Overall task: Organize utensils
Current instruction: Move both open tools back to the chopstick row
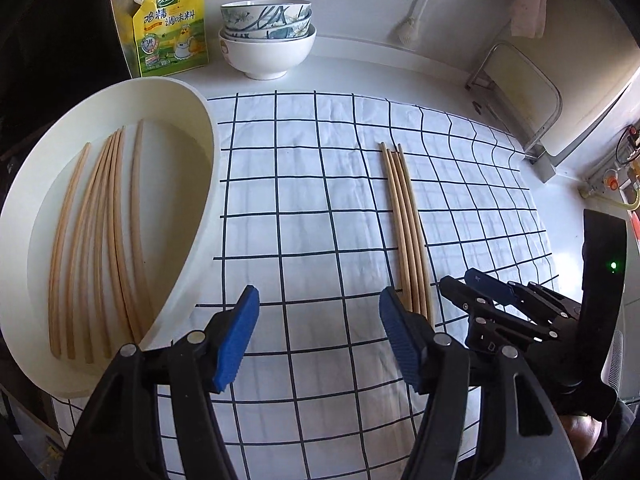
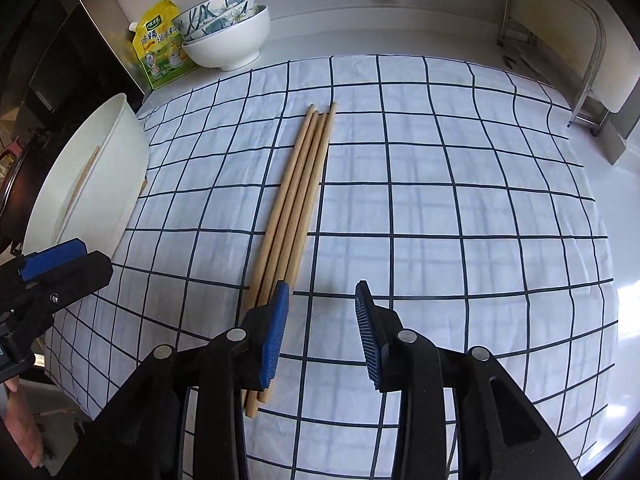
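claws tilt steeply down, both released: left claw (image 1: 316,340) over cloth (image 1: 320,200), right claw (image 2: 322,334) seemingly beside chopsticks (image 2: 298,204).

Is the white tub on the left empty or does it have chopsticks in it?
Not empty. The white tub holds about seven loose chopsticks lying flat on its floor; four more chopsticks lie on the checked cloth.

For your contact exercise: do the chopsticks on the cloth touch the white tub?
Apart. The left wrist view shows bare checked cloth between the chopsticks and the white tub.
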Action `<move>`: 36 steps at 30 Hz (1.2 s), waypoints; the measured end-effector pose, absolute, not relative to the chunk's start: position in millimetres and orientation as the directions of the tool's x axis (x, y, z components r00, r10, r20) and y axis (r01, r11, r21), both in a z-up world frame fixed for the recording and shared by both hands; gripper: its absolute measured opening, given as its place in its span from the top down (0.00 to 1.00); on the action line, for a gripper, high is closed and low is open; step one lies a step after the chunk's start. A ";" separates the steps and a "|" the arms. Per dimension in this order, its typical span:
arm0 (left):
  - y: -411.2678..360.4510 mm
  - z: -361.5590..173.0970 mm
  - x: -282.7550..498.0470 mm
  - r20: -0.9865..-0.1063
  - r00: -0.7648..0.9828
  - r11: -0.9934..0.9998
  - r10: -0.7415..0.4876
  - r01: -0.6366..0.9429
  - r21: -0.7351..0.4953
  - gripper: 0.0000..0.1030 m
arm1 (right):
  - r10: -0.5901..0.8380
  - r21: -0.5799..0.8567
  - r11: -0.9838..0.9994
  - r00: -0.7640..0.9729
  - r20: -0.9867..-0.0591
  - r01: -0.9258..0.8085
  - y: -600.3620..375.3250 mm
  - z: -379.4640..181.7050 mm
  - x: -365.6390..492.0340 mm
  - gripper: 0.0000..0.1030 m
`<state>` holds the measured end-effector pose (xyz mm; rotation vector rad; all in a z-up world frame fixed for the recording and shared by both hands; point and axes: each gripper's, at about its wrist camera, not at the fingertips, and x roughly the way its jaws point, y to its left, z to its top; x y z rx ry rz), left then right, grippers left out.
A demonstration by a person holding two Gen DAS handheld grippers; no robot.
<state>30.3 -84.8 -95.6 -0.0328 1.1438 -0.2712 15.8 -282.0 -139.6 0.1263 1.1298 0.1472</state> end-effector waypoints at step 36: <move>-144.5 -142.9 53.1 -0.914 0.341 0.962 -0.218 0.230 -0.144 0.38 | 0.063 0.064 0.998 0.443 -0.894 -0.012 -340.7 -150.5 24.0 0.66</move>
